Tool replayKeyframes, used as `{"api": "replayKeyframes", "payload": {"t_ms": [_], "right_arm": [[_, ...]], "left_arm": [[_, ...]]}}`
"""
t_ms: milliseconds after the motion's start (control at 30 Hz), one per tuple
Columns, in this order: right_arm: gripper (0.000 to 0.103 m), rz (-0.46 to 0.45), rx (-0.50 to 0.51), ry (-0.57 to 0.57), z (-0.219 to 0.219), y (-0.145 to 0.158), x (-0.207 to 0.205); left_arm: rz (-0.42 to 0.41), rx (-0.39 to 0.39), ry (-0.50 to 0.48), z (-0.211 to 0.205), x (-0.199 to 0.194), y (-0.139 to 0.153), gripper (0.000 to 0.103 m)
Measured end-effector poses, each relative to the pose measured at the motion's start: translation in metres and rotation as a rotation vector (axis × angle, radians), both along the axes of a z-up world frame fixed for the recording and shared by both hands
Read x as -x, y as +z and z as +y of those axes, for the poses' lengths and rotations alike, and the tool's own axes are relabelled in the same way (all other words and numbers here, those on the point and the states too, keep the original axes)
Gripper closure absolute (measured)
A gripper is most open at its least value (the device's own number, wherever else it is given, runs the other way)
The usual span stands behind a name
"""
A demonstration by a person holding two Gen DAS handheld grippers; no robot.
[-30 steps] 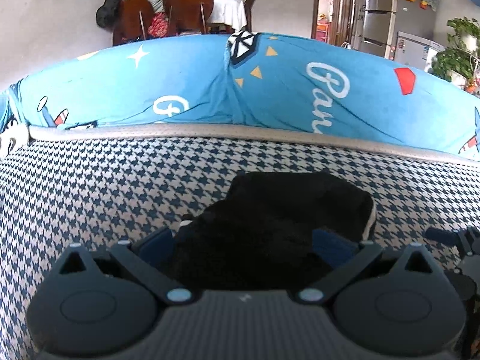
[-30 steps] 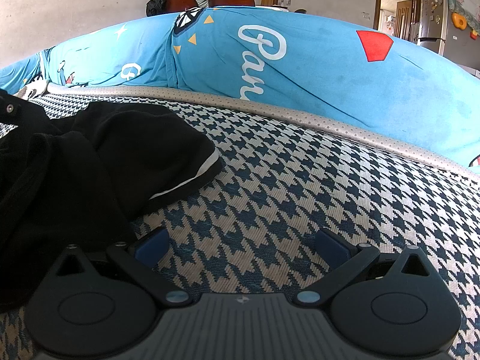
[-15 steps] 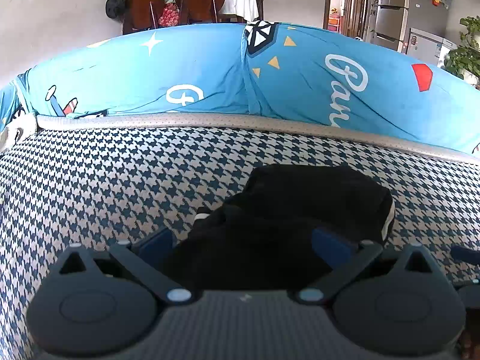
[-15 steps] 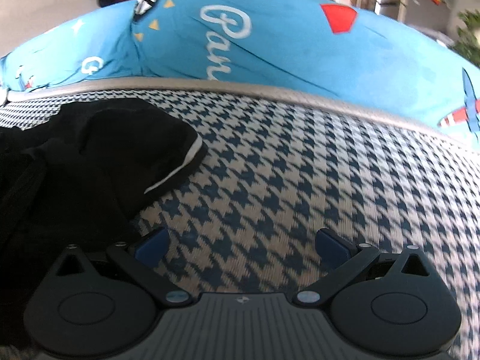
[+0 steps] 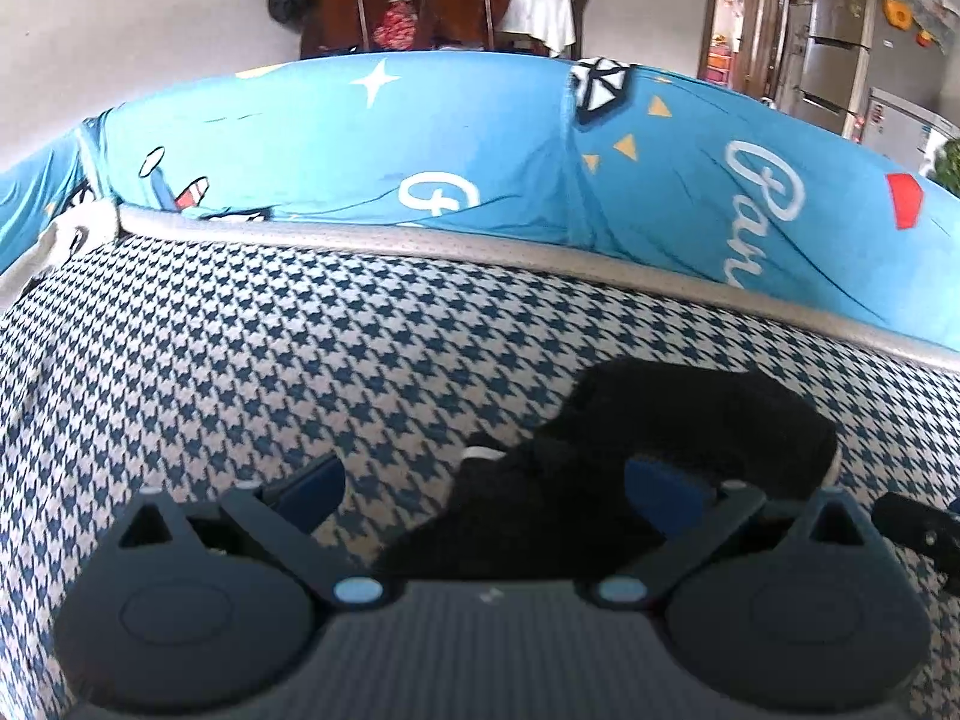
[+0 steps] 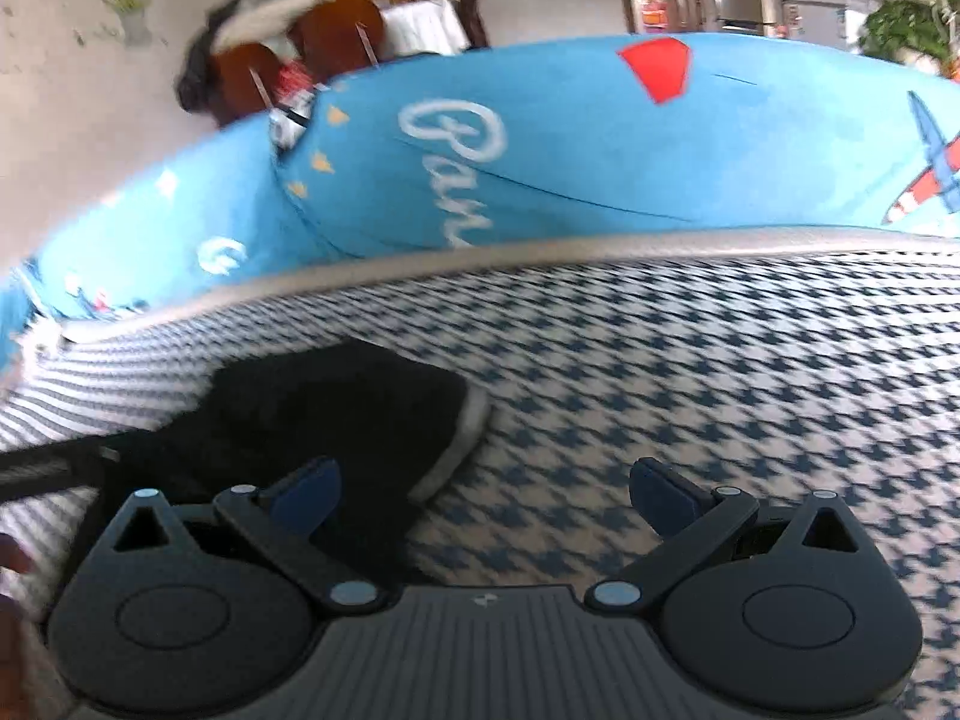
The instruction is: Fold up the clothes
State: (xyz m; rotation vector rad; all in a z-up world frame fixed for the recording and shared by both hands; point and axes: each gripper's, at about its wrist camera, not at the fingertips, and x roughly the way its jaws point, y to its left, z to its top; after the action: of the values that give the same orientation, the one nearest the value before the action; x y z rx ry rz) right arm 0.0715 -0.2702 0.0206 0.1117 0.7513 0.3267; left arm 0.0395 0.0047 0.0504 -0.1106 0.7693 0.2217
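A black garment with a thin white trim [image 5: 648,450] lies bunched on the houndstooth cushion [image 5: 240,372]. My left gripper [image 5: 486,480] is open just above it; the cloth lies under its right half and nothing is gripped. In the right wrist view the same garment [image 6: 336,414] lies at the lower left. My right gripper [image 6: 486,492] is open and empty, with its left finger [image 6: 306,492] over the garment's edge and its right finger over bare cushion.
A blue printed cushion cover [image 5: 480,168] rises behind the seat, past a grey piping edge [image 5: 420,243]. Chairs with piled clothes [image 5: 402,0], a doorway and a fridge [image 5: 840,48] stand far behind. Part of the other gripper [image 5: 918,522] shows at the right.
Both grippers have lifted and pulled back from the garment. The left view has shifted left, so the garment sits further right. The right gripper has swung and tilted; its view is blurred.
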Motion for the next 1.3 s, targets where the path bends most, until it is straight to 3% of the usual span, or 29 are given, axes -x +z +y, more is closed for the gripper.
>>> {"api": "replayKeyframes", "payload": {"t_ms": [167,333,467,733,900,1000,1100,1300], "right_arm": [[0.0,0.034,-0.011,0.065,0.031,-0.009,0.004],[0.002,0.17,0.004,0.089,0.06,-0.034,-0.003],[0.004,0.166,0.029,0.084,0.072,-0.041,-0.003],[0.033,0.148,-0.036,0.125,0.068,-0.036,-0.004],[0.067,0.115,-0.045,0.15,0.068,-0.031,0.0],[0.079,0.088,-0.045,0.169,0.069,-0.027,0.004],[0.086,0.056,-0.043,0.182,0.07,-0.022,0.007],[0.088,0.013,-0.068,0.252,0.069,-0.012,0.015]], "left_arm": [[0.032,0.01,0.002,0.003,-0.002,-0.006,0.0],[0.104,0.015,-0.009,-0.001,-0.009,-0.02,0.0],[0.127,0.055,-0.006,0.001,-0.01,-0.027,0.0],[0.114,0.086,0.011,0.005,-0.003,-0.025,0.0],[0.049,0.074,0.057,0.011,-0.002,-0.013,0.0],[0.033,0.07,0.066,0.014,-0.001,-0.01,0.0],[0.029,0.059,0.067,0.016,0.0,-0.008,0.0],[0.011,0.06,0.076,0.021,0.004,-0.001,0.0]]}}
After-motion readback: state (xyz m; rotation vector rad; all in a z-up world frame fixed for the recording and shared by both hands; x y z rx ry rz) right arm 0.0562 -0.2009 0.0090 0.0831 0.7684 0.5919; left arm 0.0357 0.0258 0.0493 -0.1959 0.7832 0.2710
